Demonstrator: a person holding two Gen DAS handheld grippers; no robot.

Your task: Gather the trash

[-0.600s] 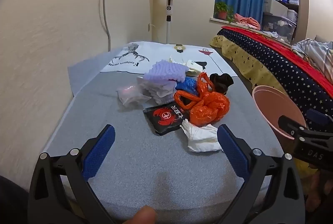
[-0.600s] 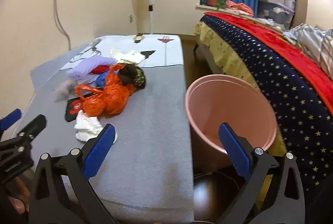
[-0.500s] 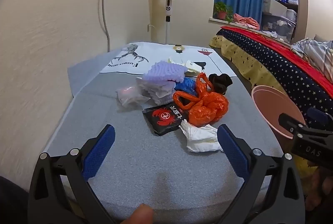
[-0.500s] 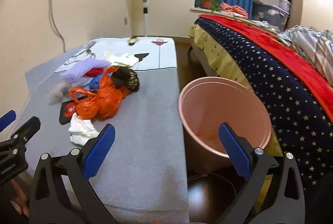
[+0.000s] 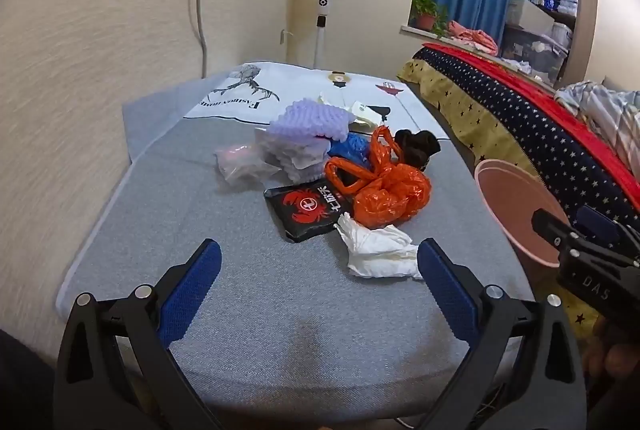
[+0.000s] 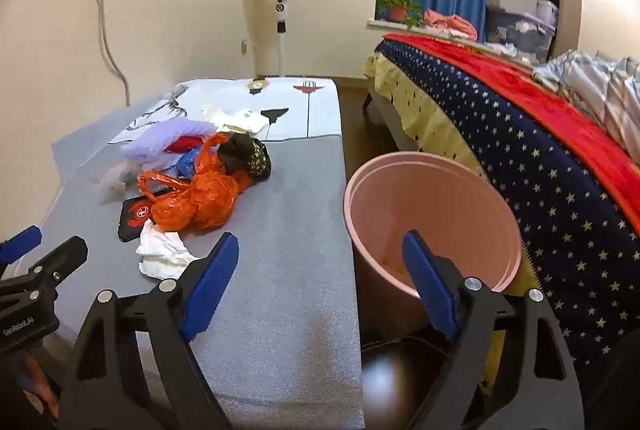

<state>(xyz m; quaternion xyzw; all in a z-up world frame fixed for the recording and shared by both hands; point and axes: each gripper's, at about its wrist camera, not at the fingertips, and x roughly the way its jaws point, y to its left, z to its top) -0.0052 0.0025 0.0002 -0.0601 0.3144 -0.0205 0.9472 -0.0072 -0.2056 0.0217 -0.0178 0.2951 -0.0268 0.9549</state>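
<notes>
From the left wrist view, the left tongs (image 5: 316, 272) stand wide open and empty above the near half of the grey desk (image 5: 140, 230), lined up on the trash pile. Closest is the crumpled white tissue (image 5: 376, 252), lying just short of the right pad: it looks feather-light and soft, likely to squash flat, so a pinch across its bunched middle should do. Behind it, touching, sits the knotted orange plastic bag (image 5: 384, 196), thin and probably slippery, with loop handles that offer the best hold. The black packet with a red crab (image 5: 310, 208) lies flat, so it probably needs lifting by an edge. Further back, lilac foam wrap (image 5: 310, 120) tops the heap. Over to the right wrist view: the right tongs (image 6: 320, 272) are also spread open, holding nothing, straddling the desk's right edge and the pink bin (image 6: 430, 214), which stands on the floor just beside the desk and appears empty. The pile lies left of these tongs, well apart from the bin.
</notes>
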